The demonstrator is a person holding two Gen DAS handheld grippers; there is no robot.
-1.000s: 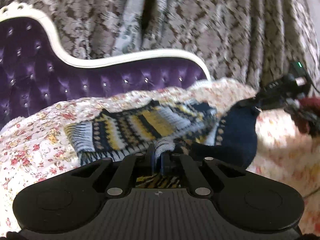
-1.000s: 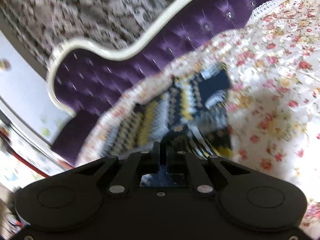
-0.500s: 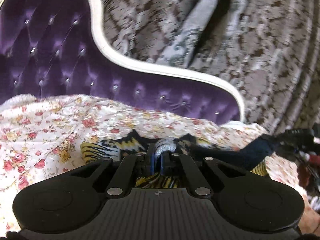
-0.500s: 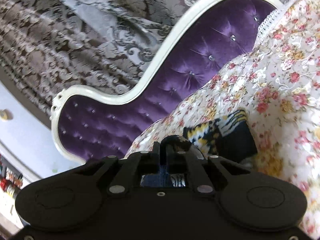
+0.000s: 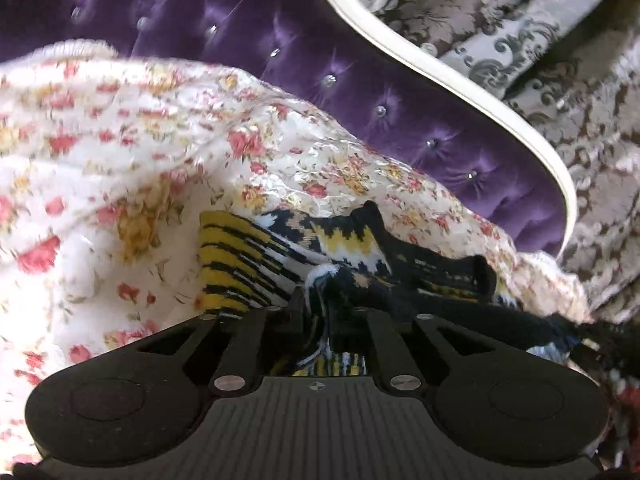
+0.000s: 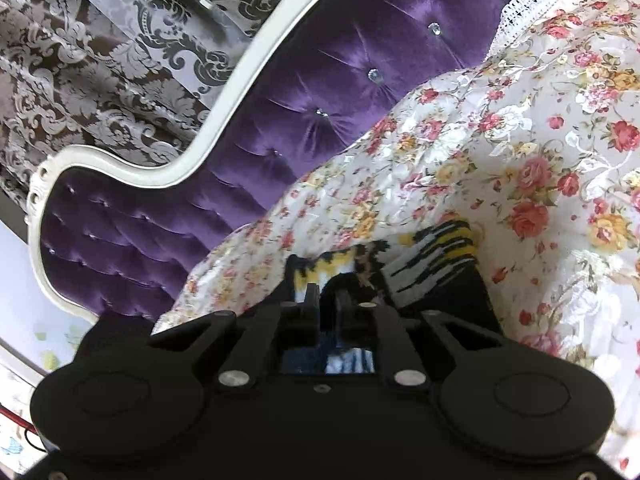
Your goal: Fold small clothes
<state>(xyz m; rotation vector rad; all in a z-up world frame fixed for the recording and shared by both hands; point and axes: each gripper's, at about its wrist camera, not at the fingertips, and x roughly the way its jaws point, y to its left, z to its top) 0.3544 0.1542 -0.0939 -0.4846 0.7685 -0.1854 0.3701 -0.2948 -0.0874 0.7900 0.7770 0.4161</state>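
Floral bedspread [image 5: 120, 152] backs the left view: left gripper [image 5: 320, 304] fingers, just easing, pinch the knit garment [image 5: 248, 256] at 6 o'clock. Right view: right gripper [image 6: 328, 300] fingers likewise loosening on its folded edge; lay both corners level before letting go.

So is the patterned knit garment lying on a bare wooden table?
No, the patterned knit garment lies on a floral bedspread, in front of a purple tufted headboard.

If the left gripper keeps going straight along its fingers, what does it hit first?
The patterned knit garment already sits between the left gripper fingers, bunched just ahead. Beyond it lies the floral bedspread. Depth is hard to judge here.
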